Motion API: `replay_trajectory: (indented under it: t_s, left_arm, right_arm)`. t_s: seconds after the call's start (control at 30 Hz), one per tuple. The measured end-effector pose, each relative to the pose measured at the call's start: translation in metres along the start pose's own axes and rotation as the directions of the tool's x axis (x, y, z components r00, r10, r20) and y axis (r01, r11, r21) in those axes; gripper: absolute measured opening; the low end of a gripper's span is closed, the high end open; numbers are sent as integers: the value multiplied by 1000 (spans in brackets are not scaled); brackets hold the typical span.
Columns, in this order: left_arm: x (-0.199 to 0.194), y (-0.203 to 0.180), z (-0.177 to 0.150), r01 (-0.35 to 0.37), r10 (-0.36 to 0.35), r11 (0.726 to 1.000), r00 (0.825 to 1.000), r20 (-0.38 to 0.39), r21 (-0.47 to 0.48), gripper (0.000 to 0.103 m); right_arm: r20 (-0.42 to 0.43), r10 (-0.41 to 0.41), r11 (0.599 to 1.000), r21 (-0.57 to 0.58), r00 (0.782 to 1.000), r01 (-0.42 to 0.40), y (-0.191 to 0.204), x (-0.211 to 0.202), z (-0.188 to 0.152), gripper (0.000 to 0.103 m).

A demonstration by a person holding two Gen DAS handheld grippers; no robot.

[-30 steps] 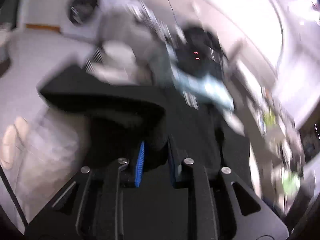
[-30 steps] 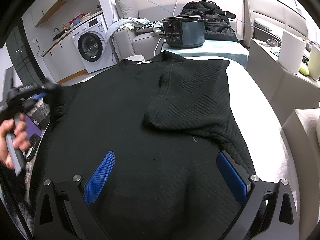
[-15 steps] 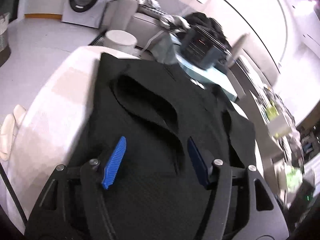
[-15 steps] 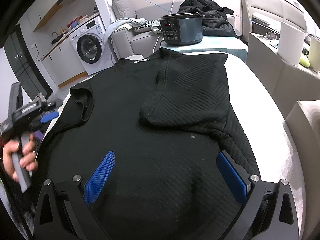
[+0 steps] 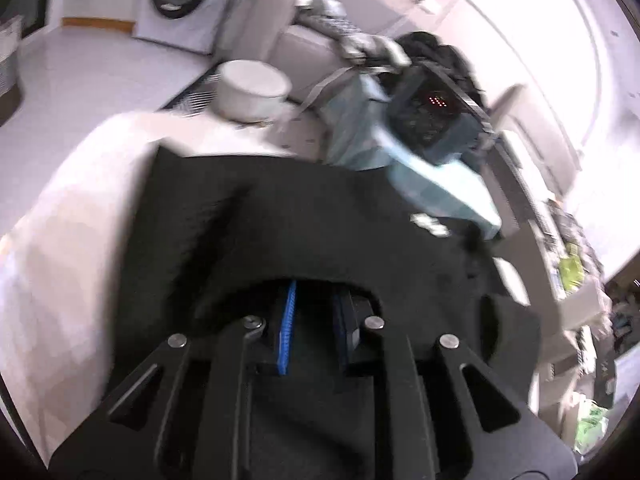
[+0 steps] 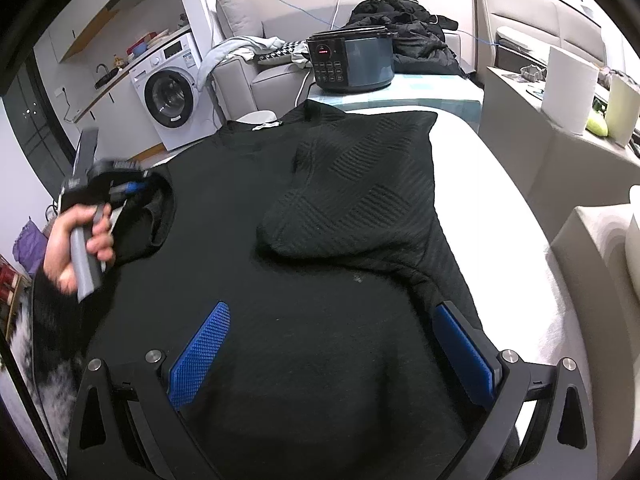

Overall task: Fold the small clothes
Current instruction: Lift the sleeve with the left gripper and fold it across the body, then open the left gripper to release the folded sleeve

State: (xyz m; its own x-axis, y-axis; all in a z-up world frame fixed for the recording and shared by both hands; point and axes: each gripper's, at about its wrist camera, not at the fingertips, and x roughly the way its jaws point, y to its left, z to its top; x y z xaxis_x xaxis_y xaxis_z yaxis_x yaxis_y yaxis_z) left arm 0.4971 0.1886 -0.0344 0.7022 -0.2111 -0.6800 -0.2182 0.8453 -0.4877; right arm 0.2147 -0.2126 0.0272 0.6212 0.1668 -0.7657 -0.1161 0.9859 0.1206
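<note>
**Black top half folded, left sleeve in grip**

Black top (image 6: 304,264) spread flat on white table (image 6: 500,200), collar end toward the far edge. Right sleeve (image 6: 360,192) already folded inward, lying across the chest. Left sleeve (image 6: 156,216) pinched and lifted off the surface, not yet laid over. Judged roughly one third done: second sleeve fold under way, then body fold from hem up toward collar, neither done.

Left gripper (image 5: 314,320) narrow, blue pads (image 5: 287,328) clamped on black cloth; view motion-blurred, fabric draped over the fingers. Same gripper seen from right wrist view at the garment's left side, hand (image 6: 76,248) around its grip. Right gripper (image 6: 332,344) spread wide, nothing between pads, hovering above the hem area; contact with cloth cannot be told.

Edges and room:
- Left side of top hanging at or past the table edge; exact edge hidden under fabric.
- Right side: bare strip of table beside the garment, free for smoothing.
- Far end: collar close to the table end, teal-covered surface with pressure cooker (image 6: 350,62) just beyond; little room to push forward.
- White stool (image 5: 252,90) near the far left corner, below table level.
- Inward carry of the sleeve looks unobstructed; likely landing partly over the folded right sleeve.
</note>
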Motion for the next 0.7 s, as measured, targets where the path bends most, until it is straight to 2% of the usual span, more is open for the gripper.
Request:
replay_trajectory:
  t_s: [0.07, 0.1, 0.17, 0.2, 0.23, 0.37, 0.5, 0.57, 0.6, 0.63, 0.7]
  left_arm:
    - [4, -20, 2, 63, -62, 998, 998, -17, 29, 14]
    - [3, -28, 2, 68, -68, 997, 998, -17, 44, 15]
    - [-7, -38, -3, 82, -81, 992, 997, -14, 101, 33]
    - [-13, -40, -6, 75, -74, 991, 997, -12, 115, 52]
    - [-19, -39, -7, 59, -59, 991, 998, -5, 119, 64]
    - [-44, -14, -18, -19, 17, 997, 1000, 26, 76, 67]
    - [-32, 6, -29, -57, 61, 995, 997, -43, 84, 67]
    - [-15, 2, -37, -67, 77, 992, 992, -96, 103, 67]
    - [-13, -4, -42, -85, 97, 988, 992, -86, 128, 67]
    - [-15, -11, -47, -86, 99, 983, 992, -74, 164, 67]
    - [-20, -22, -58, -8, 35, 979, 991, -131, 202, 67]
  right_arm:
    - [-5, -14, 1000, 5, 1000, 15, -4, 2, 2, 103]
    - [-6, -18, 1000, 8, 1000, 18, -5, 3, 2, 103]
    - [-3, -20, 1000, 19, 1000, 20, -8, 4, 3, 103]
    - [-2, -18, 1000, 20, 1000, 18, -8, 4, 3, 103]
    - [0, -16, 1000, 20, 1000, 16, -9, 4, 3, 103]
    - [-2, -8, 1000, 21, 1000, 8, -9, 7, 3, 103]
    - [-5, 0, 1000, 23, 1000, 1, -7, 11, 2, 103]
    - [-9, -3, 1000, 18, 1000, 3, -5, 14, 3, 103]
    - [-12, -7, 1000, 18, 1000, 7, -5, 15, 3, 103]
    - [-17, -10, 1000, 17, 1000, 10, -6, 17, 4, 103]
    - [-20, -9, 1000, 18, 1000, 9, -7, 20, 7, 103]
